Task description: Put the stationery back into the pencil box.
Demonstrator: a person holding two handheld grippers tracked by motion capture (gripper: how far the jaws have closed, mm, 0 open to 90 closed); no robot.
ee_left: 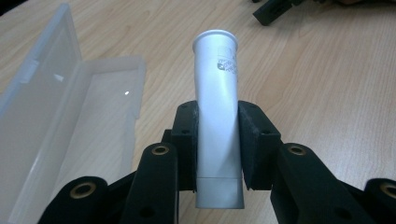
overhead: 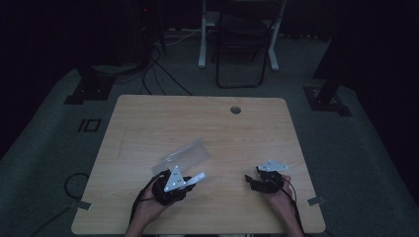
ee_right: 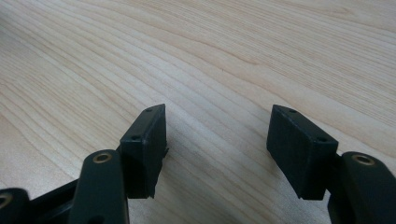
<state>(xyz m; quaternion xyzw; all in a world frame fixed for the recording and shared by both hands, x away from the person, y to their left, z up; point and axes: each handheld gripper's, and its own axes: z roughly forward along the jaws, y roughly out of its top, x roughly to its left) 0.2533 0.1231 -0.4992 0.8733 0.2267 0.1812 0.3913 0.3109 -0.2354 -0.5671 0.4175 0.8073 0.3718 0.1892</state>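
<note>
Tube (ee_left: 217, 116) is sitting clamped in the left gripper (ee_left: 218, 140); swing it level over the open case (ee_left: 70, 121) at frame left before releasing. Right gripper (ee_right: 217, 144) is idling, jaws half open, empty.

There is small dark print on the white tube (ee_left: 217, 98) — too blurred to read. No other writing shows anywhere.
</note>
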